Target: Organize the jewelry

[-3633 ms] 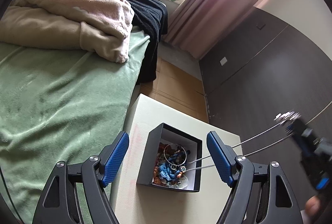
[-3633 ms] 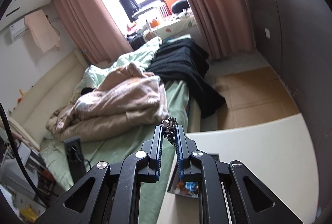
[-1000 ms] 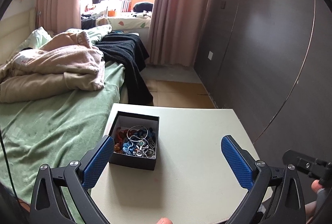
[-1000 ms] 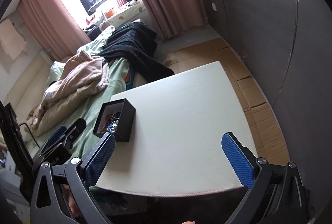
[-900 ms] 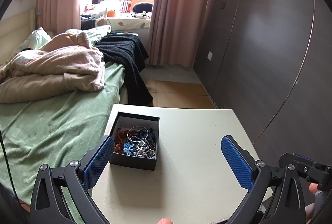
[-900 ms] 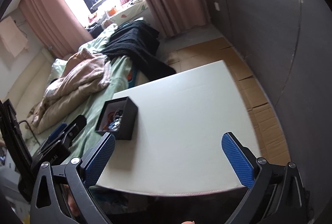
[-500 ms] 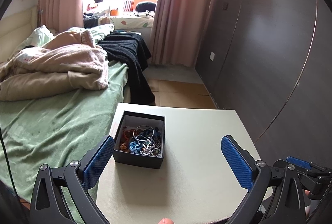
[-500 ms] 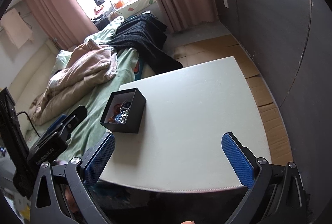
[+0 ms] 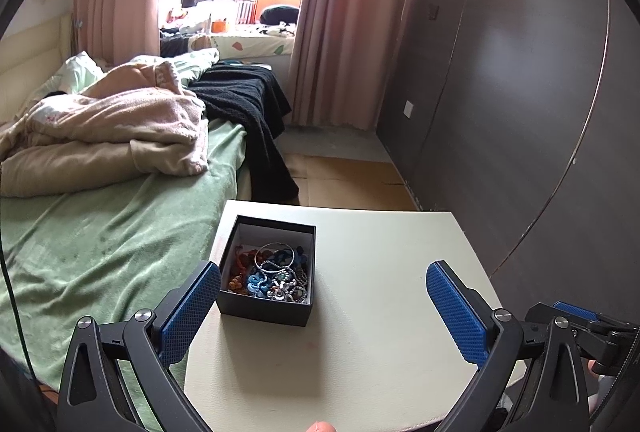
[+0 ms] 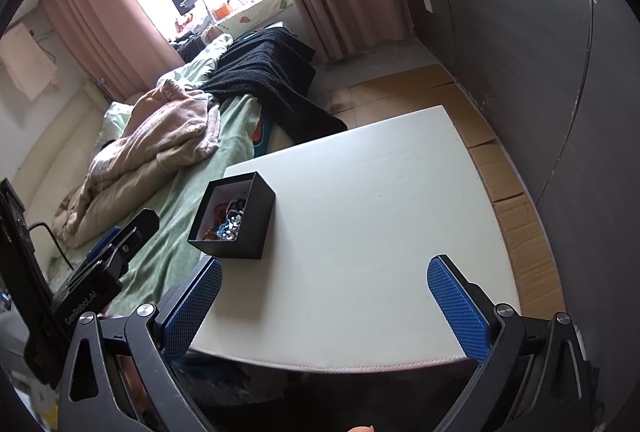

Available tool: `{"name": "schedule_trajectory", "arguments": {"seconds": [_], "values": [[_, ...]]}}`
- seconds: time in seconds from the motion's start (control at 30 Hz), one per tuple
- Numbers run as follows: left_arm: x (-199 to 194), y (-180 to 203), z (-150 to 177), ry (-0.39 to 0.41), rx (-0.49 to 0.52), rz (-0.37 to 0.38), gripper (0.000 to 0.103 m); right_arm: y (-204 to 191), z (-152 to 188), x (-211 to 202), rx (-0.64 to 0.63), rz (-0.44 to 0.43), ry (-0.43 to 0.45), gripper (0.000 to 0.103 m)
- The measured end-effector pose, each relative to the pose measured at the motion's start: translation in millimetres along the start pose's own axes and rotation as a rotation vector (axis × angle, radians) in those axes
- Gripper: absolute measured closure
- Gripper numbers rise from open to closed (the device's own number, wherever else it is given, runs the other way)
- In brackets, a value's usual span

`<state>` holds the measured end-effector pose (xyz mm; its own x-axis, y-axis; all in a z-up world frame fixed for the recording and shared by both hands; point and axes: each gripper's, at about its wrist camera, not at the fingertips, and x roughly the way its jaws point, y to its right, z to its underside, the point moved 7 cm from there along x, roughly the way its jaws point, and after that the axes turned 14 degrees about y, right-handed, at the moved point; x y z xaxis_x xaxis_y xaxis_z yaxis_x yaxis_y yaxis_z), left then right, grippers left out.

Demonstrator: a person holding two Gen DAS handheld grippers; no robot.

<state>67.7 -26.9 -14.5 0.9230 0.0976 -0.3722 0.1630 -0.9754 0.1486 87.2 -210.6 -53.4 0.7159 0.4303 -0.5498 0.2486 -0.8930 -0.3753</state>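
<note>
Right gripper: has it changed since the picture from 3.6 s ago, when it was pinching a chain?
Yes. The right gripper is now open and empty, pulled back over the table's near edge, away from the black box.

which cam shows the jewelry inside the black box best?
Left wrist. It looks down into the open black square box, so the tangled jewelry, with its silver bangle and blue and orange beads, is spread in view. From the right wrist, the box wall hides most of the jewelry.
</note>
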Motion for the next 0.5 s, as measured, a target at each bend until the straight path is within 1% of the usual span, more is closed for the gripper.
{"name": "schedule_trajectory", "arguments": {"seconds": [0.13, 0.3, 0.5], "values": [[-1.3, -1.3, -1.1, 0.012, 0.000, -0.019, 0.001, 1.7, -1.2, -1.6, 0.002, 0.003, 0.002, 0.000], [0.6, 1.8, 1.5, -0.002, -0.002, -0.006, 0.001, 3.3, -1.9, -2.6, -0.004, 0.015, 0.001, 0.000], [-1.8, 1.3, 0.0, 0.007, 0.000, -0.006, 0.001, 3.1, -1.0, -2.2, 0.001, 0.014, 0.002, 0.000]]}}
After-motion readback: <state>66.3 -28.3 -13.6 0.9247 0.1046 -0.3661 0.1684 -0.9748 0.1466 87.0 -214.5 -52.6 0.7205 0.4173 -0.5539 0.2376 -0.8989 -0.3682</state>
